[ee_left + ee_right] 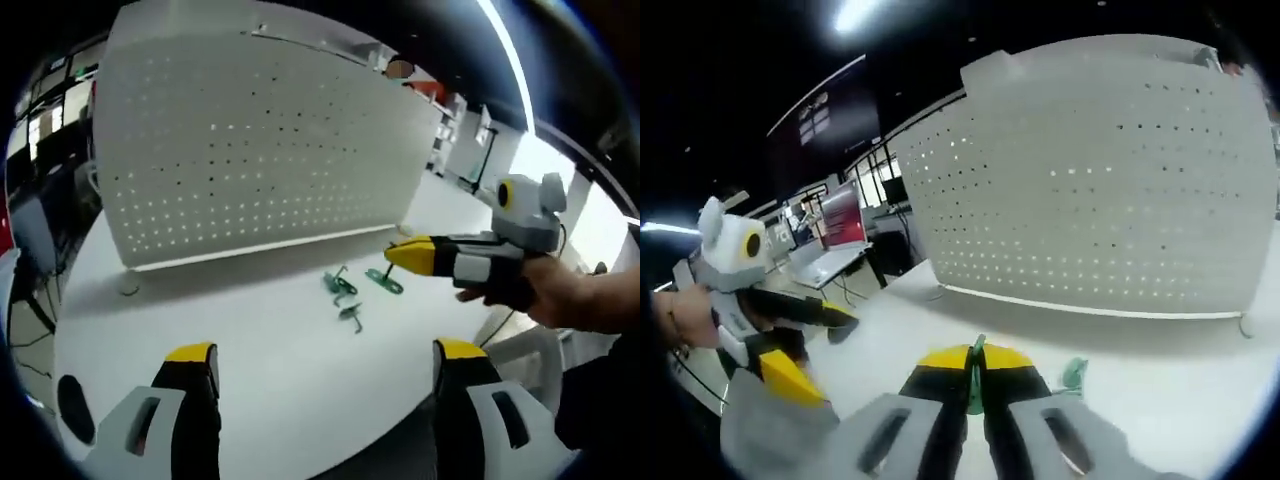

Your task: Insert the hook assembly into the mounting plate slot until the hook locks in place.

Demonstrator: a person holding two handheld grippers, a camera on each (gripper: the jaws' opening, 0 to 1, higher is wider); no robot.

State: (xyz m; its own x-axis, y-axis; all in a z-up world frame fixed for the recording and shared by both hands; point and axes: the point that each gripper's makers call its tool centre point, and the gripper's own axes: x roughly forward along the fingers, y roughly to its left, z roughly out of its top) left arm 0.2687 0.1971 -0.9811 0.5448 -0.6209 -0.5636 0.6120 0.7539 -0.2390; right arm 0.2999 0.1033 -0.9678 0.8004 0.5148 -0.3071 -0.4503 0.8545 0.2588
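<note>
A dim workshop around a white table

We see the white table (250, 330) spread ahead of our left jaws, a bright ceiling light strip (505, 60) high to their right, and off to the left of our right jaws desks (830, 262) and dark windows (820, 120).

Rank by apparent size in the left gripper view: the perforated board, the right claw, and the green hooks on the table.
1. Perforated board, by far the largest.
2. Right claw, with its yellow tips.
3. Green hooks lying on the white table; each is tiny, and they look alike, so no ranking among them.
</note>
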